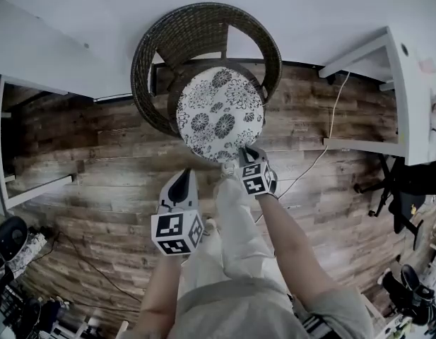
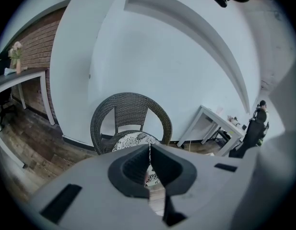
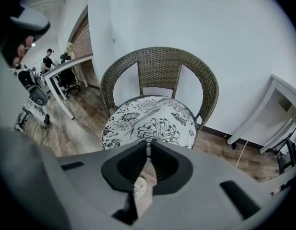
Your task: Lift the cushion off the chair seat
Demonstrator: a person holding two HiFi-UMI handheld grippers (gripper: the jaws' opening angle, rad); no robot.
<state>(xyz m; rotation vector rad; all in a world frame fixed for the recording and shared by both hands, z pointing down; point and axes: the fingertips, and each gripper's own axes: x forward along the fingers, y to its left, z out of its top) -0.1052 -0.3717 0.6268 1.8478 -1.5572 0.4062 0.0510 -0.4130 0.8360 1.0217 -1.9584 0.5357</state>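
Note:
A round cushion [image 1: 219, 113] with a black-and-white flower print lies over the seat of a dark wicker chair [image 1: 154, 55] that backs onto the white wall. My right gripper [image 1: 247, 154] is at the cushion's near edge. In the right gripper view the cushion [image 3: 150, 121] runs down into my right gripper [image 3: 148, 150], whose jaws are shut on its rim, and the near edge looks raised. My left gripper [image 1: 181, 182] hangs shut nearer to me and left of the cushion, apart from it. In the left gripper view, chair [image 2: 131, 99] and cushion [image 2: 131, 140] stand beyond my left gripper [image 2: 149, 155].
White desks stand at the right [image 1: 415, 83] and at the left [image 1: 34, 55]. A pale cable [image 1: 323, 147] trails across the wood floor right of the chair. The person's trouser leg [image 1: 235, 224] is below the grippers. Dark gear [image 1: 9, 239] lies at the lower left.

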